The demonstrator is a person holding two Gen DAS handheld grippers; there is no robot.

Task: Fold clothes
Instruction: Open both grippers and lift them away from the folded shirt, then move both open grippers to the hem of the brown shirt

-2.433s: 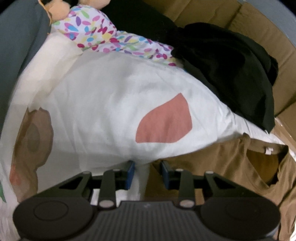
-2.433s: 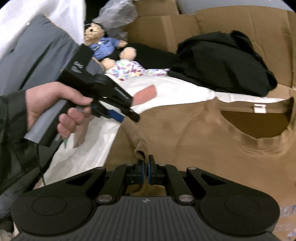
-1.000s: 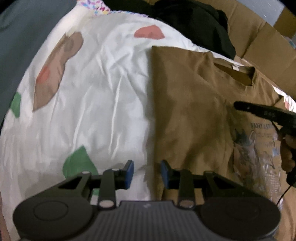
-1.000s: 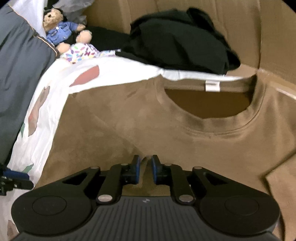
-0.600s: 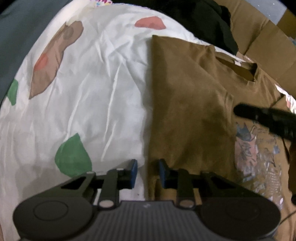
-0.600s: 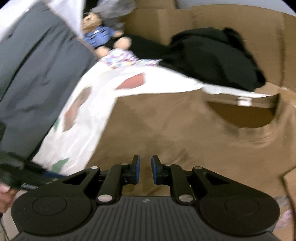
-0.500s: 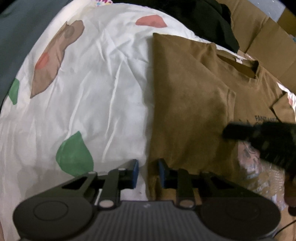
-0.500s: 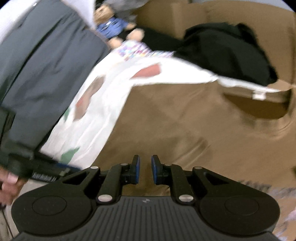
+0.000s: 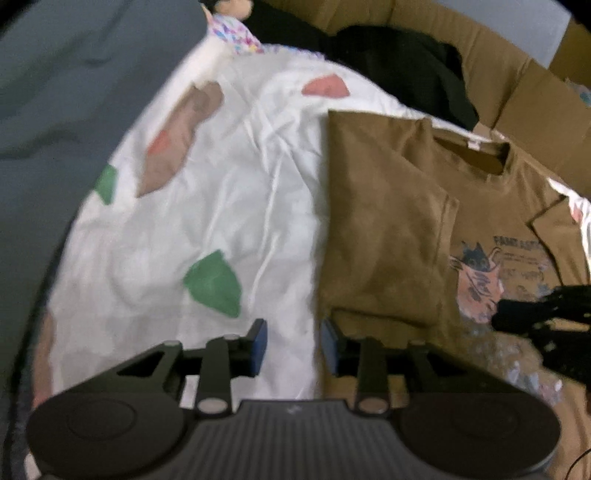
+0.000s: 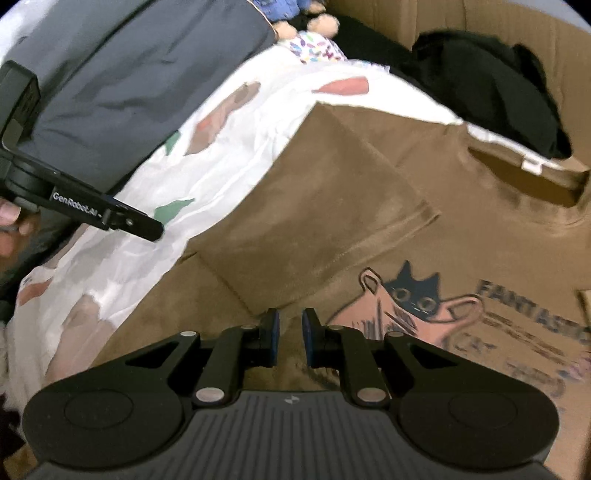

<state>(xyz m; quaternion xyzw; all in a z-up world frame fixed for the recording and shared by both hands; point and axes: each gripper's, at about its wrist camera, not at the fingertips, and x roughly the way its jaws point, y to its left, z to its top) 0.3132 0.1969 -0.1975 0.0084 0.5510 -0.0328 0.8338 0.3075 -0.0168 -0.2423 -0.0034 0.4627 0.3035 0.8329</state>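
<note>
Hovering empty: left claw (image 9: 293,343) gaping moderately, just opening wider; right claw (image 10: 289,338) narrowly parted. Brown T-shirt (image 10: 424,229) lying flat beside white patterned sheet (image 9: 229,206), one side folded inward. Soft, light, limp; pinching hem corners is advisable.

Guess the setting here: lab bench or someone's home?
Most likely a home, probably a bed: the brown T-shirt lies on a rumpled white sheet with coloured patches, soft toys sit at the far end, and cardboard plus a heap of black clothes lie behind.
</note>
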